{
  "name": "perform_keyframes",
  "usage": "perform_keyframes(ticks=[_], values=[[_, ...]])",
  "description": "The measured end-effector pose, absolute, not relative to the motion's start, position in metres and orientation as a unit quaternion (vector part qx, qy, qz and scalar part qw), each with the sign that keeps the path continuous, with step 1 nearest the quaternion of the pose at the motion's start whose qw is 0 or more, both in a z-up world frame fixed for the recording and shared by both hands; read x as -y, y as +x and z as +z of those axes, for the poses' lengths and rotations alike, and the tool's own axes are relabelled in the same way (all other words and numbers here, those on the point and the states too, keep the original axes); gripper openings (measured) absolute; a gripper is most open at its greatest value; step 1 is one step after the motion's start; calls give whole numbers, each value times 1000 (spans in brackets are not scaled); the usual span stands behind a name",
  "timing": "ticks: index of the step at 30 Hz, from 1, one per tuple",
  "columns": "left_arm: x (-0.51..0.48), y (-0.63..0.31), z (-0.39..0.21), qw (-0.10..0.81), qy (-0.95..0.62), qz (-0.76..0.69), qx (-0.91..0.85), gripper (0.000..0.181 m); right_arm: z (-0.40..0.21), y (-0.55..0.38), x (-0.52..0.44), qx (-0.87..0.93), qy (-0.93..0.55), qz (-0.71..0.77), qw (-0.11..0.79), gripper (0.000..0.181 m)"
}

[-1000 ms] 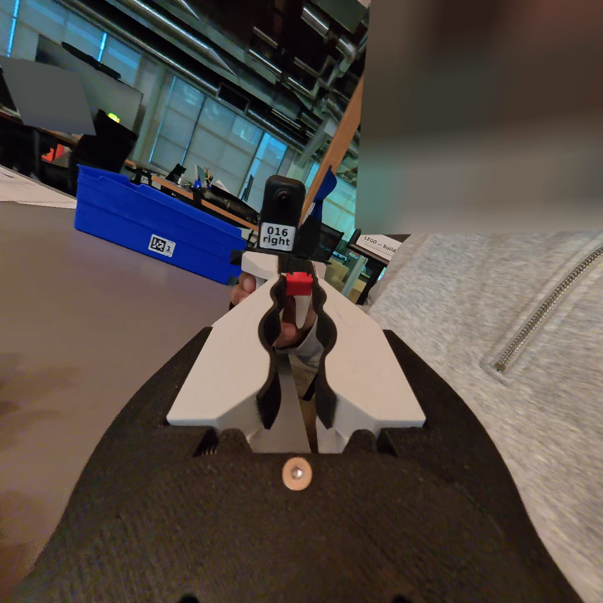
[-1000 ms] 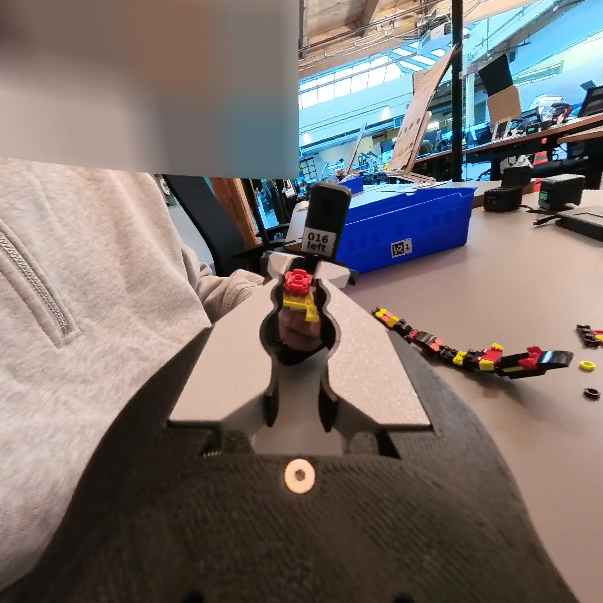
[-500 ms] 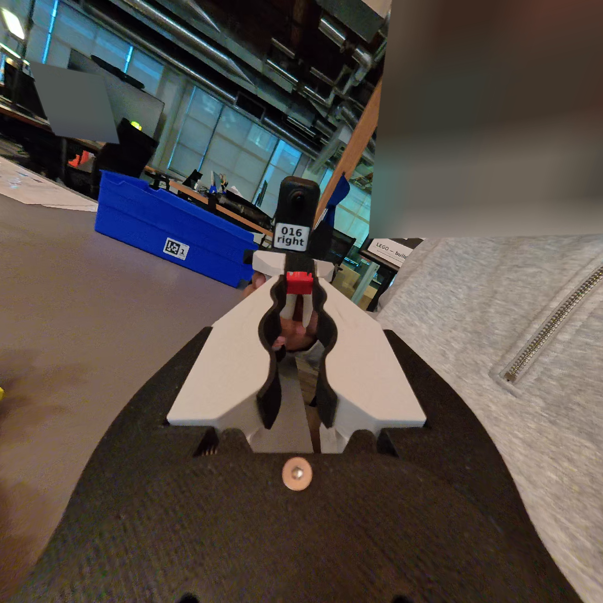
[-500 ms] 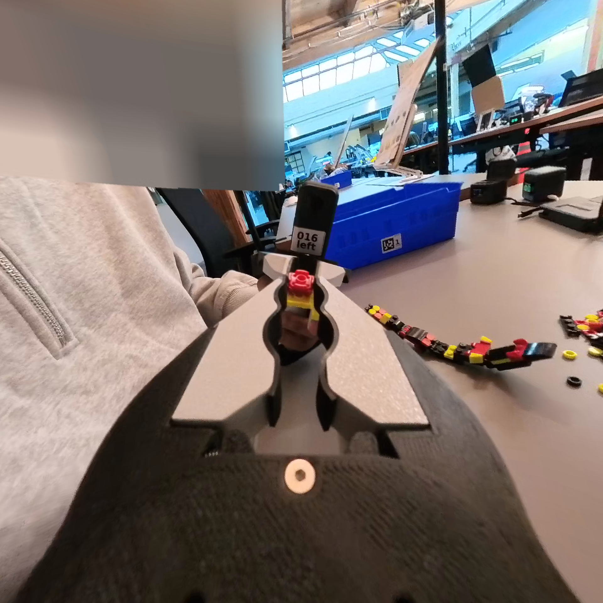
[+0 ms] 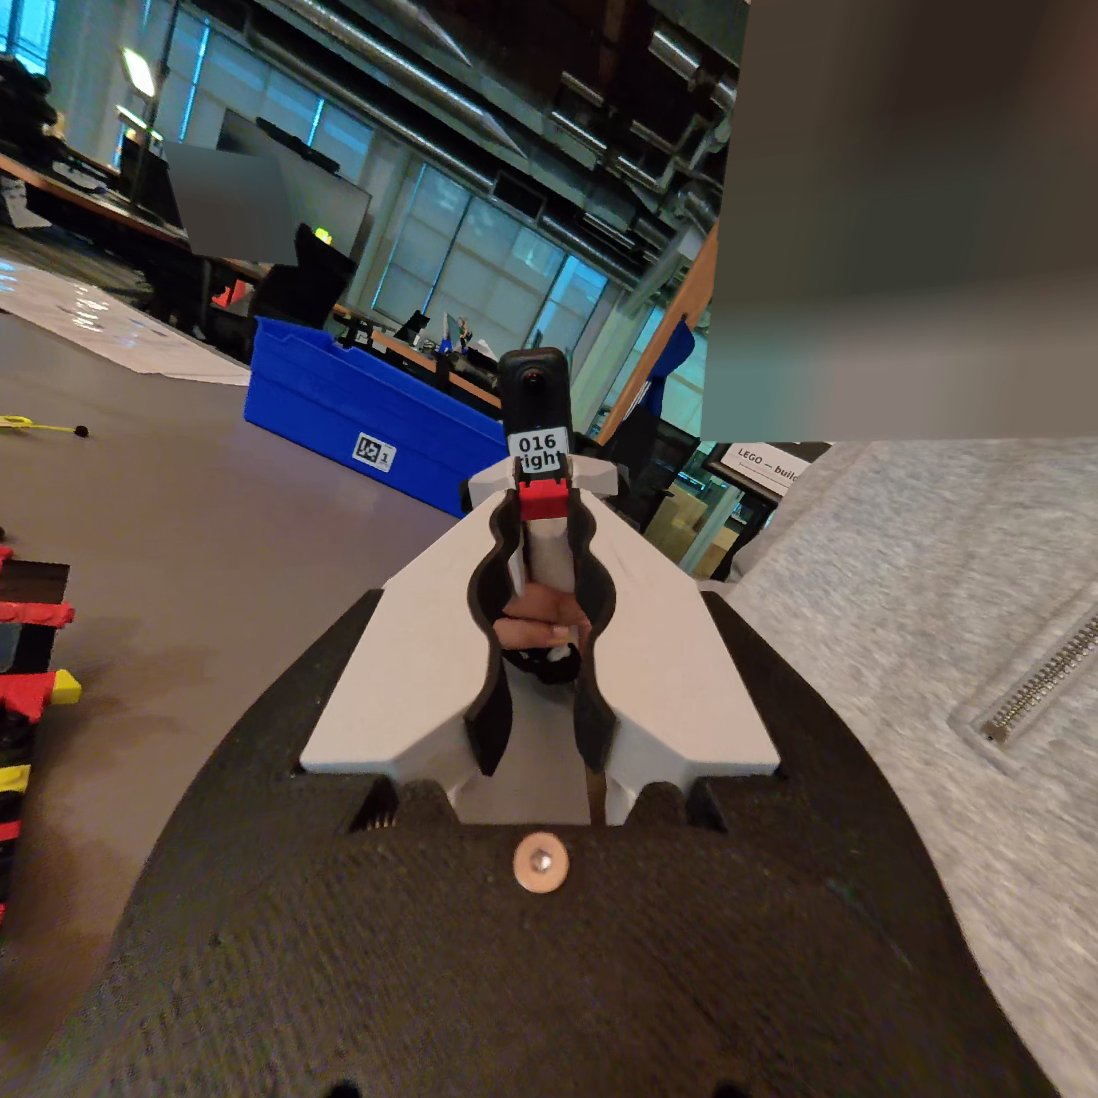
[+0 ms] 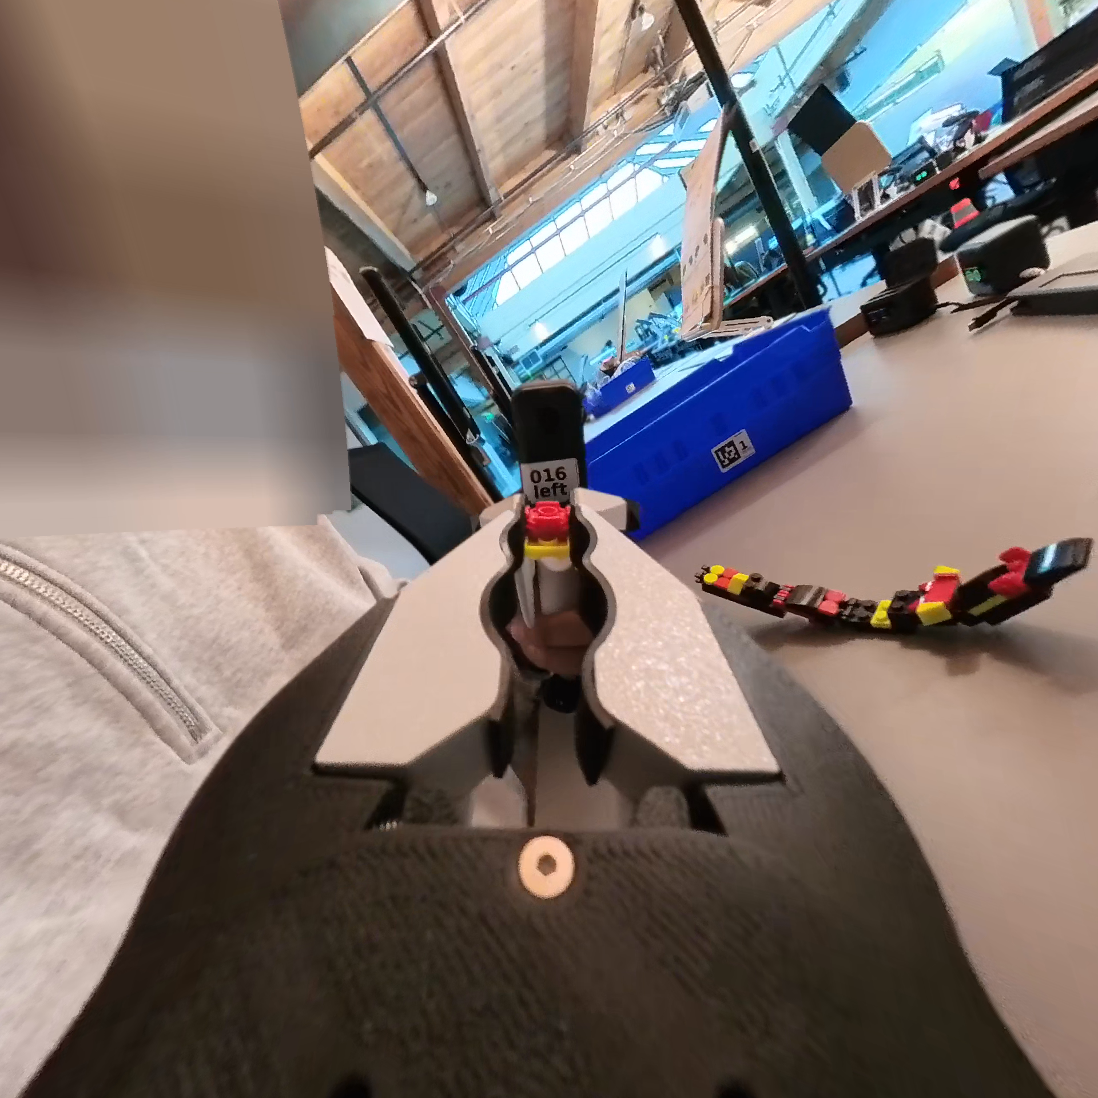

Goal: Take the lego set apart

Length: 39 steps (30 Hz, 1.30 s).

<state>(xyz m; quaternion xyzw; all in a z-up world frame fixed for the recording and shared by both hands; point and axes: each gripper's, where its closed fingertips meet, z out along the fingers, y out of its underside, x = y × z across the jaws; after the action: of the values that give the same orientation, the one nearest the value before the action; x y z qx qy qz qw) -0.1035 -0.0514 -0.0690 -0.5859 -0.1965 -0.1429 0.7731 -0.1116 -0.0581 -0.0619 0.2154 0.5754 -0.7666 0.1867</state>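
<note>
My left gripper (image 5: pixel 540 505) and my right gripper (image 6: pixel 548 535) meet tip to tip in the air in front of a person in a grey sweatshirt (image 5: pixel 891 653). Both are shut on one small lego piece. From the left wrist view it shows as a red brick (image 5: pixel 540 504). From the right wrist view it shows as a red round part (image 6: pixel 548 523) on a yellow plate (image 6: pixel 546 549). The rest of the lego set, a long black, red and yellow chain (image 6: pixel 891 600), lies on the grey table (image 6: pixel 950 475) to the right. Its end shows at the left edge of the left wrist view (image 5: pixel 30 653).
A blue bin (image 6: pixel 713 428) with a square marker stands on the table behind the grippers and also shows in the left wrist view (image 5: pixel 368 416). Black devices with cables (image 6: pixel 998 261) sit at the far right. A paper sheet (image 5: pixel 107 333) and a small yellow part (image 5: pixel 18 423) lie far left. The grippers are tip to tip, or close to it.
Both grippers have stayed shut on the small piece and tilted upward together. The left wrist view has swung so that the lego chain's end now shows at its left edge.
</note>
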Motion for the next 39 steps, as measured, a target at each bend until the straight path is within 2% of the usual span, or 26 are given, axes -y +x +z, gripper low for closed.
perform_keyframes(ticks=[15,16,18,20,21,23,27,33,36,39], values=[[47,-120,-88,747,-604,-137,244,21,-77,-133,54,-499,314,-769,247,10],[45,-117,-90,743,-609,-146,238,16,-74,-138,49,-479,324,-779,243,12],[26,-87,-110,696,-675,-156,188,18,-58,-172,4,-373,373,-816,236,11],[25,-82,-85,733,-621,-189,203,17,-71,-185,-12,-437,388,-796,155,12],[27,-87,-80,736,-613,-193,213,16,-71,-182,-9,-454,384,-791,145,11],[29,-99,-93,720,-641,-143,223,17,-67,-170,7,-476,361,-787,156,12],[34,-106,-93,725,-630,-144,240,16,-69,-168,17,-508,342,-777,144,11],[50,-128,-90,741,-593,-138,284,16,-80,-187,3,-447,391,-776,212,11],[59,-137,-87,752,-573,-127,300,16,-104,-207,18,-536,406,-723,160,12],[65,-141,-87,755,-572,-115,299,16,-131,-244,27,-648,396,-650,38,13]])
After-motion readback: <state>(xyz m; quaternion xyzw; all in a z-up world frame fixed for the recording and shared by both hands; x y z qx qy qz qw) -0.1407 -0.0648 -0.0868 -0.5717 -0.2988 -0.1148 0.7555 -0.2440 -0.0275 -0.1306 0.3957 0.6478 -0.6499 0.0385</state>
